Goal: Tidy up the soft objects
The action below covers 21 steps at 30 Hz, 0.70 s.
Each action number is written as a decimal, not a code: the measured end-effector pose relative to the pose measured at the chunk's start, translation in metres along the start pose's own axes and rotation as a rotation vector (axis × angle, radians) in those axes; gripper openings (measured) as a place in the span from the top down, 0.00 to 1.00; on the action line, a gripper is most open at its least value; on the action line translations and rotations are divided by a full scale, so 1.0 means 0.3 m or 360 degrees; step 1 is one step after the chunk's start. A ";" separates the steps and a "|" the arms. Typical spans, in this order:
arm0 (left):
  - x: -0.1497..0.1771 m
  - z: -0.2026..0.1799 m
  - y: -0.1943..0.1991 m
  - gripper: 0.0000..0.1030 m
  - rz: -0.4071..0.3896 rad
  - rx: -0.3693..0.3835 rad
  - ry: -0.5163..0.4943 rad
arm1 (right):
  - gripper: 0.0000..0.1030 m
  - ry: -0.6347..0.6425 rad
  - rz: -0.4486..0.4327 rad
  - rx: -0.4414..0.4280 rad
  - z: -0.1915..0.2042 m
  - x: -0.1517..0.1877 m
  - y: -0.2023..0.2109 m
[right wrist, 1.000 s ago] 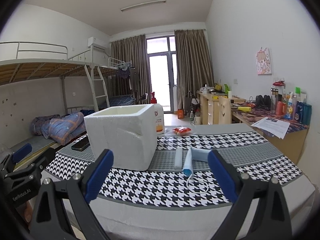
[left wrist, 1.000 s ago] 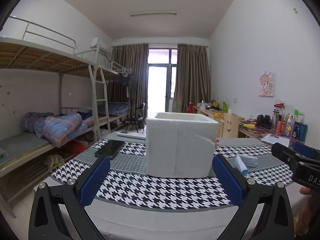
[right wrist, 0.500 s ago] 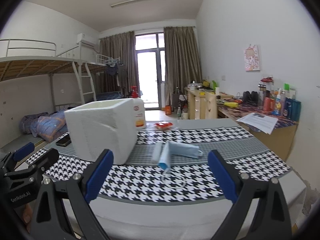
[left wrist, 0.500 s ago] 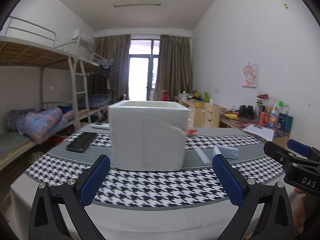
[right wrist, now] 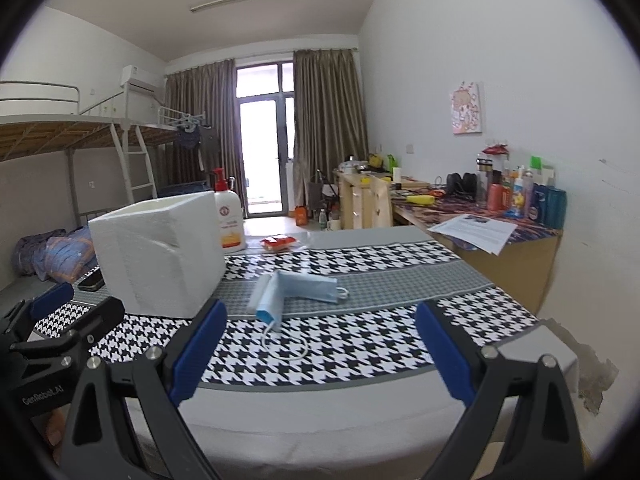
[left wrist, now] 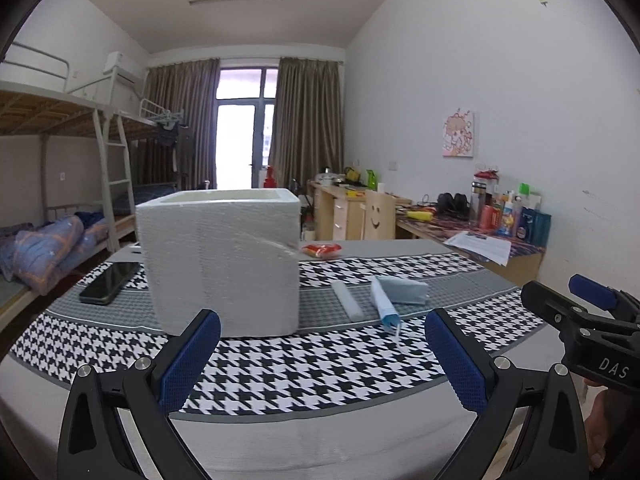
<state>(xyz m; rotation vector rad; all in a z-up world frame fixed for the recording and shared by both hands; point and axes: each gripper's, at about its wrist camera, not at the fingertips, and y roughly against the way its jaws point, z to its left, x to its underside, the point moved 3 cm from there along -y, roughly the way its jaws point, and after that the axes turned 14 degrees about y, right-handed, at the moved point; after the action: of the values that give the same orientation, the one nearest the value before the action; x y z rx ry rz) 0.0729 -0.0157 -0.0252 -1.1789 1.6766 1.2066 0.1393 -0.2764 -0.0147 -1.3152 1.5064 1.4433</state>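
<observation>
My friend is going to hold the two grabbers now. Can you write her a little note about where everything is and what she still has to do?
Left gripper: jaws open, holding nothing, in front of the white foam box.
Right gripper: jaws open, holding nothing, facing the blue face masks.
The masks lie on the checked cloth, just right of the box, with a small white roll beside them. A phone lies left of the box.
Done: nothing looks put away yet; I cannot see inside the box.
Left: probably pick up the masks and the roll and drop them into the open box.
</observation>
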 end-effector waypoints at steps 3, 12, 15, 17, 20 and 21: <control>0.003 -0.009 -0.010 0.01 0.0021 0.0004 -0.0008 | 0.06 -0.0003 0.0003 -0.0004 -0.006 0.005 -0.005; -0.006 -0.021 -0.081 0.01 0.0147 0.0036 0.0008 | 0.06 0.0001 0.0018 -0.0021 -0.007 0.004 -0.028; -0.009 -0.026 -0.116 0.01 0.0183 0.0031 0.0005 | 0.06 -0.0008 0.0030 -0.0022 -0.017 0.000 -0.049; -0.010 -0.030 -0.134 0.01 0.0203 0.0034 0.0002 | 0.06 -0.0020 0.0040 -0.0026 -0.024 0.002 -0.061; -0.014 -0.039 -0.174 0.01 0.0254 0.0036 -0.0001 | 0.06 -0.0039 0.0062 -0.0024 -0.038 0.004 -0.086; -0.015 -0.042 -0.187 0.01 0.0269 0.0035 -0.0002 | 0.06 -0.0044 0.0071 -0.0019 -0.043 0.006 -0.093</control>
<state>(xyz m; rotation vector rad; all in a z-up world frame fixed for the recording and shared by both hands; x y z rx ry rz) 0.1270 -0.0342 -0.0329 -1.0393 1.8133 1.2868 0.1674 -0.2860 -0.0226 -1.2709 1.5198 1.4951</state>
